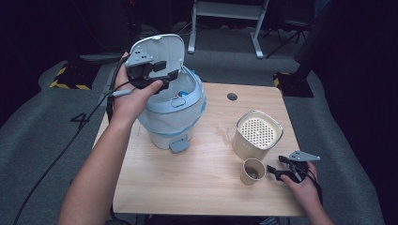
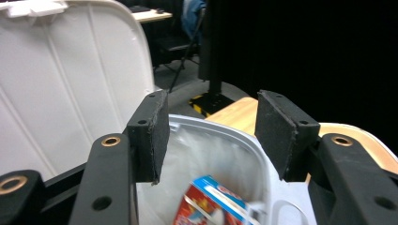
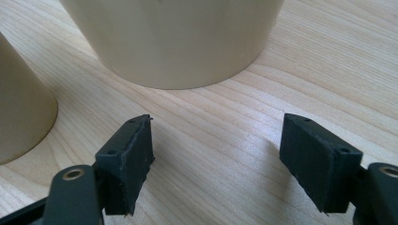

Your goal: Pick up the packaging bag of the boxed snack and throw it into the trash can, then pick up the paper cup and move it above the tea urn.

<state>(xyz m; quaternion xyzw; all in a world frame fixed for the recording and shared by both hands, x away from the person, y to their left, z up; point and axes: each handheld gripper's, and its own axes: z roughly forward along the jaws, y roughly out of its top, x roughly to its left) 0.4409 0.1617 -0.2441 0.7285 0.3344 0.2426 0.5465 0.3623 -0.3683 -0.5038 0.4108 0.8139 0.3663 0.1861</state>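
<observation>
Left claw (image 1: pixel 157 75), jaws apart and empty at upper left, hovers by the bin (image 1: pixel 174 123) lid (image 1: pixel 162 49) — light, stiff, smooth plastic — best pinched at its rim.

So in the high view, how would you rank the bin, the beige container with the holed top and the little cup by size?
Largest to smallest, as they look from above:
1. The bin, its lid raised.
2. The beige container.
3. The little cup.
The gaps are plain, so nearness to the camera does not change the order.
</observation>
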